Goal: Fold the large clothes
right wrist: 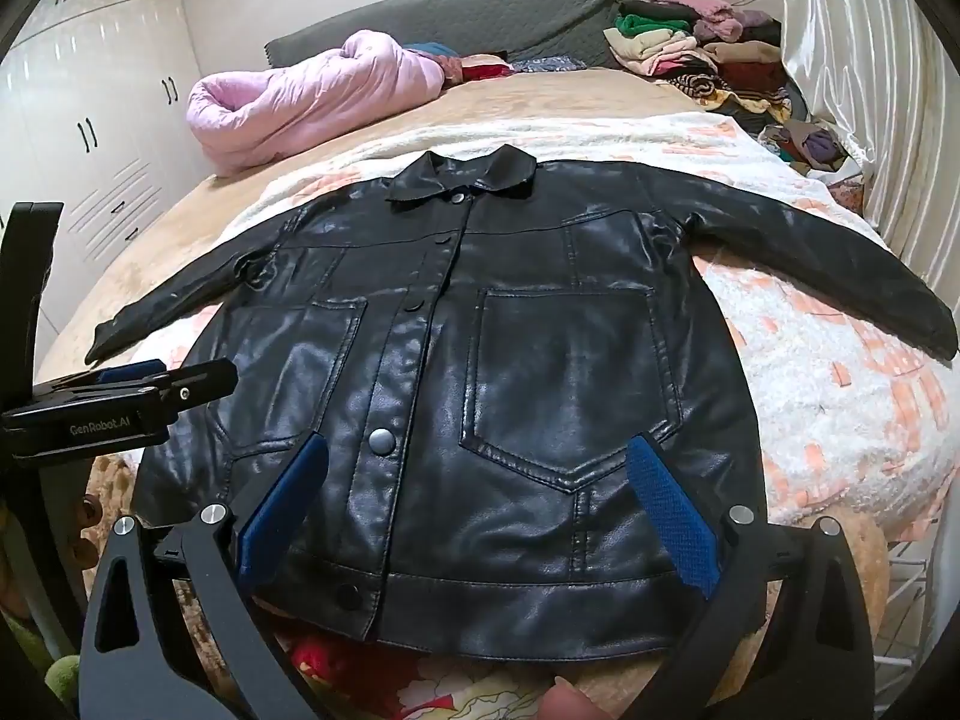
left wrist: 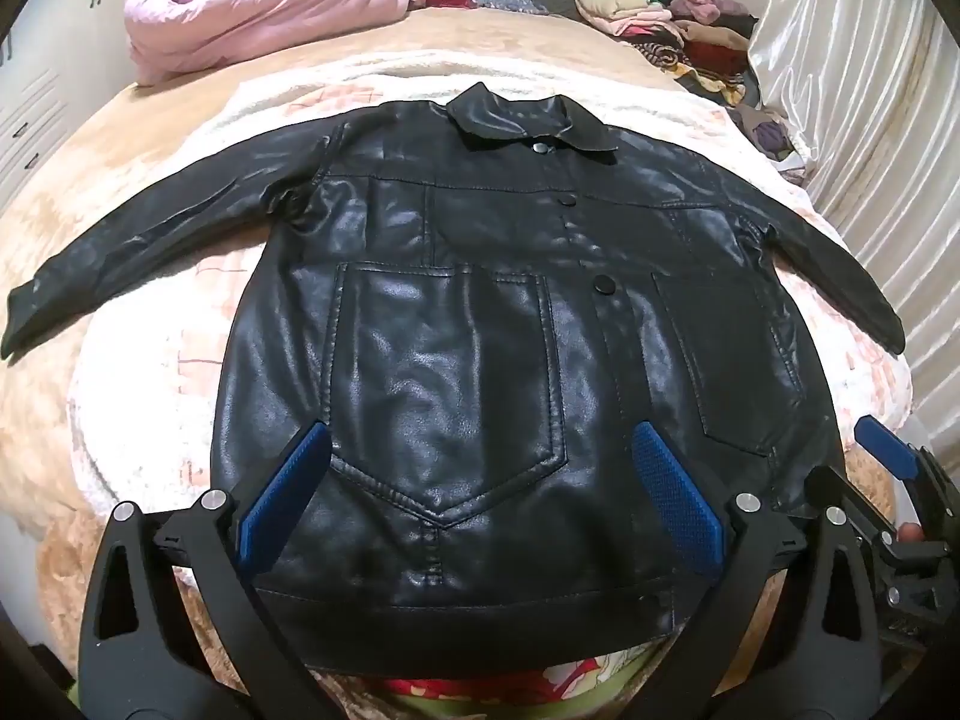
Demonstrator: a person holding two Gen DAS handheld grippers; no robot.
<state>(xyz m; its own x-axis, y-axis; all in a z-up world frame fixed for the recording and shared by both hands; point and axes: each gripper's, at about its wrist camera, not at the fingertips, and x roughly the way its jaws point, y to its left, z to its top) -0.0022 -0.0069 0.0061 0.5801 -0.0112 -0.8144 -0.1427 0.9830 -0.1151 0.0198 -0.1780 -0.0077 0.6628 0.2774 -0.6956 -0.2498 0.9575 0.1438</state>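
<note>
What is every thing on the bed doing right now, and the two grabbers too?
Black leather jacket: spread flat, front up, snapped shut, sleeves out, not yet folded.
Pink quilt: rolled in a bundle near the headboard.
Clothes pile: heaped in the far corner.
Left gripper: open, fingers empty.
Right gripper: open, fingers empty.

Pink quilt bundled at far left of bed. Heap of mixed clothes at far right corner. Grey headboard cushion behind. White wardrobe left, pale curtain right. White-and-peach blanket spread over bed.
</note>
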